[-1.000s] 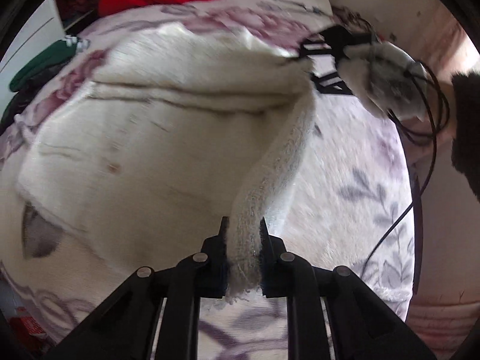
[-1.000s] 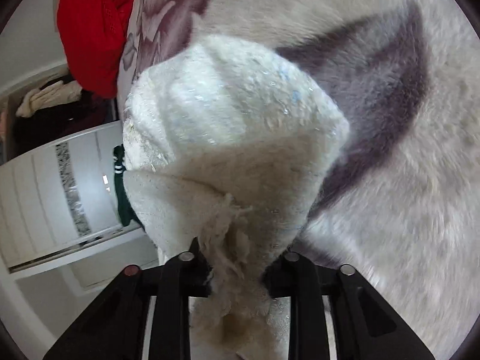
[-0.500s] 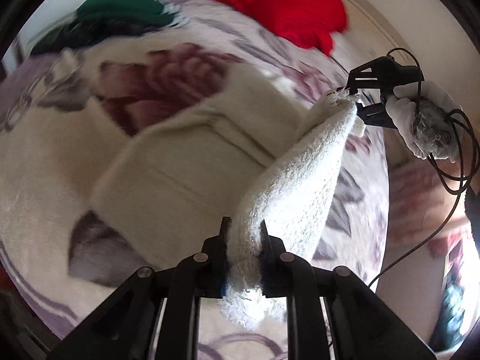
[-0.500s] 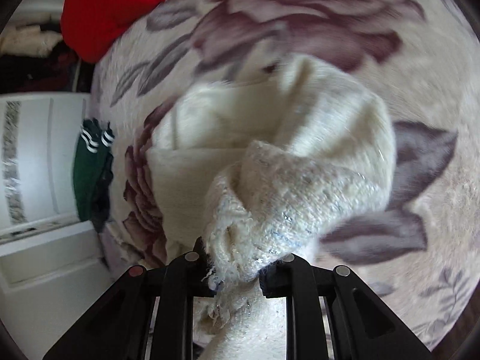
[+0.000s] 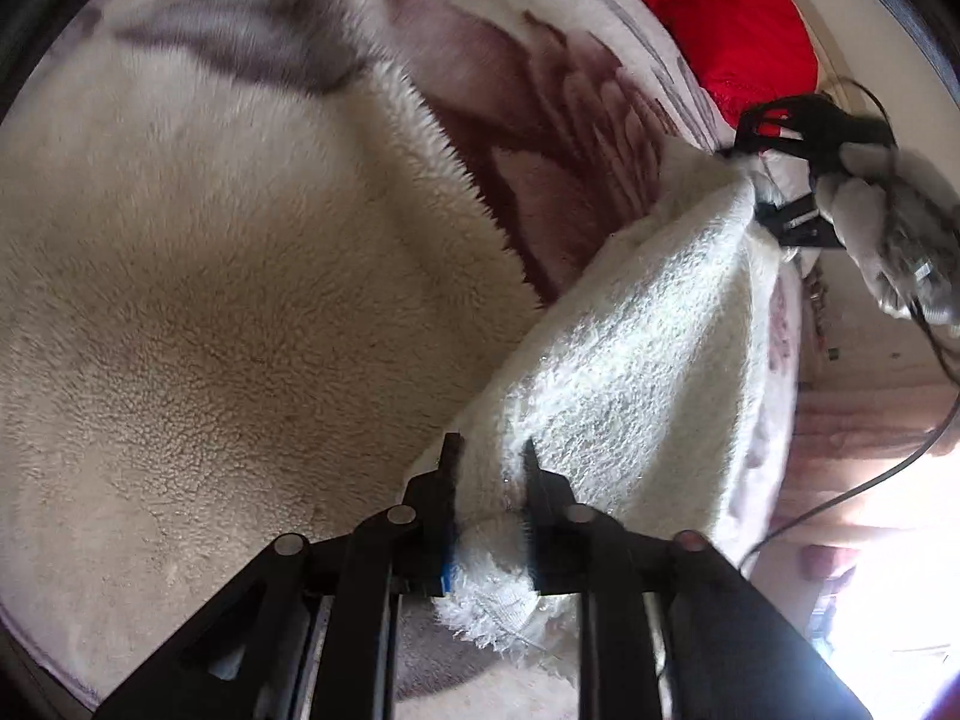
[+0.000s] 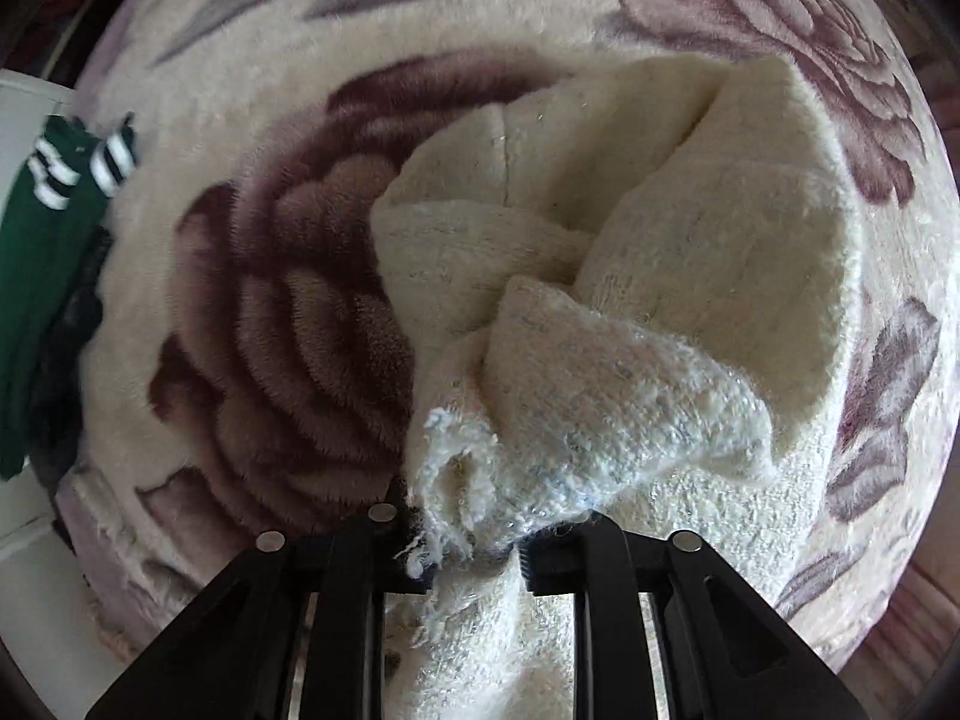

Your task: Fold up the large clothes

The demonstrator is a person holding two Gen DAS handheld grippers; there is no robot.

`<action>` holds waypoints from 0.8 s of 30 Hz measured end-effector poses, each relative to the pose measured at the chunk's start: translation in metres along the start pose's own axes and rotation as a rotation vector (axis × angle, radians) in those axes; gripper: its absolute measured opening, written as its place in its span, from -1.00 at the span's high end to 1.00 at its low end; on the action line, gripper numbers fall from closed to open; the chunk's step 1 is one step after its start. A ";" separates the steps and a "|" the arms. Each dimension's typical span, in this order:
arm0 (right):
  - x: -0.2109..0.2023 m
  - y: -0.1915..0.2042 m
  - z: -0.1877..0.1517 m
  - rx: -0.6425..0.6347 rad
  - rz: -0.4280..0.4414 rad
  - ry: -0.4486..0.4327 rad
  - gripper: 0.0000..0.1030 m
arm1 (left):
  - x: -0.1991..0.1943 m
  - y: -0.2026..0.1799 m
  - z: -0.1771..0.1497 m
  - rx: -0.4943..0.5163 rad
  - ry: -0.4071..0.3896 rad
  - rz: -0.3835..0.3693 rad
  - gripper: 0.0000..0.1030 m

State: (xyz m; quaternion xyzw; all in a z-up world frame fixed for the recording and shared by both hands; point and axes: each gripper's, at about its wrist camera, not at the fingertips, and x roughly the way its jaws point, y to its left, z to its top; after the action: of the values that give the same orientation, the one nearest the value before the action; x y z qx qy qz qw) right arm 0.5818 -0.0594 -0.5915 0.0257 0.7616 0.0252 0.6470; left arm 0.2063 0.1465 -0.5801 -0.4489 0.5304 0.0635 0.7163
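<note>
A cream fuzzy knit garment (image 6: pixel 690 228) lies partly folded on a floral fleece blanket (image 6: pixel 288 312). My left gripper (image 5: pixel 487 468) is shut on one edge of the garment (image 5: pixel 636 360), held up over the blanket. My right gripper (image 6: pixel 474 534) is shut on a frayed bunched end of the same garment. In the left wrist view the right gripper (image 5: pixel 774 180) shows at the upper right, holding the far end of the stretched cloth. The rest of the garment lies in layered folds beyond the right gripper.
A red cloth (image 5: pixel 732 18) lies at the far end of the blanket (image 5: pixel 210 300). A green garment with white stripes (image 6: pixel 54 204) lies at the blanket's left edge. A black cable (image 5: pixel 870 480) hangs at the right. White furniture (image 6: pixel 18 114) stands at the left.
Both grippers have swung forward and down over the blanket with the garment's edge. The held part now lies over the folded body, and the left gripper sits close to the blanket.
</note>
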 end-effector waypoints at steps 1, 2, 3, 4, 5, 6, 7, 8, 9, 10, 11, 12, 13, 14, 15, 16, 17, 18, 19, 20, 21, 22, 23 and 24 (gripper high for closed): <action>-0.004 -0.001 0.001 -0.006 0.061 0.021 -0.28 | -0.003 0.002 0.001 -0.010 0.021 -0.011 0.56; -0.008 -0.002 0.001 -0.020 0.147 0.052 -0.48 | -0.010 0.005 0.003 -0.023 0.037 -0.018 0.42; -0.019 -0.009 0.001 -0.030 0.276 0.091 -0.58 | -0.018 0.007 0.006 -0.035 0.041 -0.018 0.21; -0.028 -0.018 -0.001 -0.028 0.357 0.104 -0.58 | -0.027 0.008 0.011 -0.039 0.033 -0.021 0.12; -0.039 -0.029 -0.002 -0.022 0.432 0.106 -0.58 | -0.036 0.007 0.018 -0.039 0.023 -0.033 -0.05; -0.054 -0.051 -0.004 0.001 0.501 0.088 -0.58 | -0.044 0.005 0.026 -0.035 0.011 -0.040 -0.20; -0.064 -0.068 -0.005 0.018 0.522 0.064 -0.58 | -0.051 -0.001 0.038 -0.024 -0.004 -0.044 -0.20; -0.075 -0.095 -0.007 0.052 0.533 0.018 -0.58 | -0.055 -0.009 0.053 0.000 -0.015 -0.052 -0.20; -0.081 -0.115 -0.007 0.081 0.529 -0.017 -0.58 | -0.054 -0.021 0.071 0.036 -0.020 -0.062 -0.20; -0.086 -0.140 -0.007 0.111 0.508 -0.058 -0.58 | -0.050 -0.037 0.090 0.076 -0.026 -0.057 -0.20; -0.089 -0.161 -0.006 0.132 0.481 -0.097 -0.59 | -0.046 -0.051 0.106 0.107 -0.035 -0.054 -0.20; -0.089 -0.189 -0.005 0.155 0.441 -0.149 -0.59 | -0.039 -0.066 0.121 0.145 -0.040 -0.070 -0.21; -0.087 -0.206 -0.004 0.168 0.415 -0.170 -0.59 | -0.027 -0.087 0.139 0.193 -0.035 -0.082 -0.21; -0.082 -0.221 -0.003 0.184 0.388 -0.183 -0.59 | -0.010 -0.110 0.156 0.244 -0.023 -0.083 -0.21; -0.074 -0.242 0.000 0.209 0.365 -0.194 -0.59 | 0.007 -0.127 0.171 0.287 -0.001 -0.109 -0.22; -0.066 -0.257 0.003 0.229 0.366 -0.199 -0.59 | 0.035 -0.151 0.186 0.335 0.040 -0.130 -0.22; -0.056 -0.273 0.007 0.254 0.375 -0.197 -0.59 | 0.057 -0.165 0.192 0.357 0.083 -0.134 -0.22; -0.046 -0.276 0.009 0.271 0.382 -0.194 -0.59 | 0.082 -0.177 0.197 0.364 0.139 -0.158 -0.22; -0.038 -0.282 0.010 0.284 0.387 -0.192 -0.59 | 0.106 -0.188 0.200 0.371 0.191 -0.174 -0.22; -0.031 -0.284 0.012 0.297 0.394 -0.190 -0.59 | 0.123 -0.196 0.201 0.380 0.222 -0.174 -0.22; -0.022 -0.290 0.015 0.306 0.424 -0.186 -0.59 | 0.140 -0.205 0.200 0.383 0.258 -0.185 -0.22; -0.018 -0.296 0.018 0.305 0.453 -0.184 -0.59 | 0.155 -0.212 0.197 0.382 0.290 -0.208 -0.22; -0.014 -0.297 0.020 0.304 0.484 -0.183 -0.59 | 0.166 -0.217 0.193 0.387 0.281 -0.210 -0.18; -0.010 -0.299 0.022 0.304 0.526 -0.185 -0.59 | 0.168 -0.221 0.189 0.400 0.249 -0.213 -0.11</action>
State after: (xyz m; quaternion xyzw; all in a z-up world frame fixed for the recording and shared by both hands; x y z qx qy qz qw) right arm 0.6033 -0.3579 -0.6070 0.3203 0.6620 0.0748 0.6734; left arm 0.5367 0.0856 -0.5839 -0.3561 0.5663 -0.1743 0.7226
